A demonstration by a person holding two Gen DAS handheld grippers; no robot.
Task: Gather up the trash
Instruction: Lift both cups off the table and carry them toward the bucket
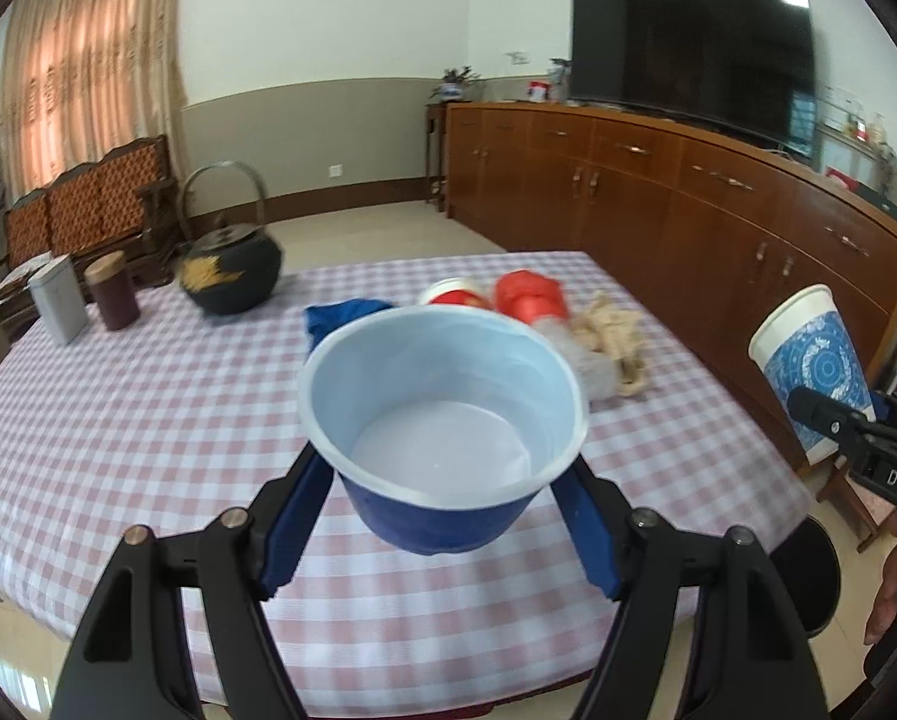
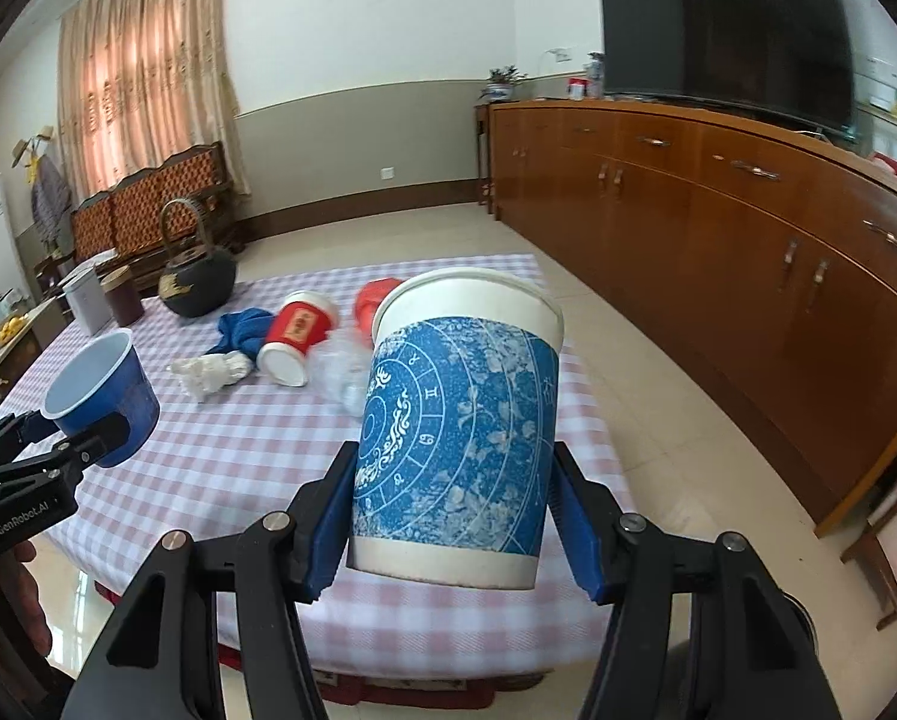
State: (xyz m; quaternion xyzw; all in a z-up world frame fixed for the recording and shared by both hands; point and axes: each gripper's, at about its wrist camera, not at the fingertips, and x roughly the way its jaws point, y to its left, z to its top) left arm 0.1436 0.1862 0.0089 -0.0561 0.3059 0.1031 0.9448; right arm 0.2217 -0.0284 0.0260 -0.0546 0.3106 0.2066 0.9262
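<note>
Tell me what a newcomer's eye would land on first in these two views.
Two cups held in the air above the checked table: the left tongs clamp a short blue cup, white inside and empty, and the right tongs clamp a taller paper cup with a blue zodiac pattern. Behind them, litter lies mid-table: a tipped red cup, a blue cloth and crumpled paper.

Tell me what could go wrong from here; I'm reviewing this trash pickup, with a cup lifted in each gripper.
1. The blue cup sits tilted in the left gripper, pinched low on its thin wall; it may buckle or slip.
2. The patterned paper cup leans in the right gripper and could drop out.
3. The two held cups are carried close together and may bump.
</note>
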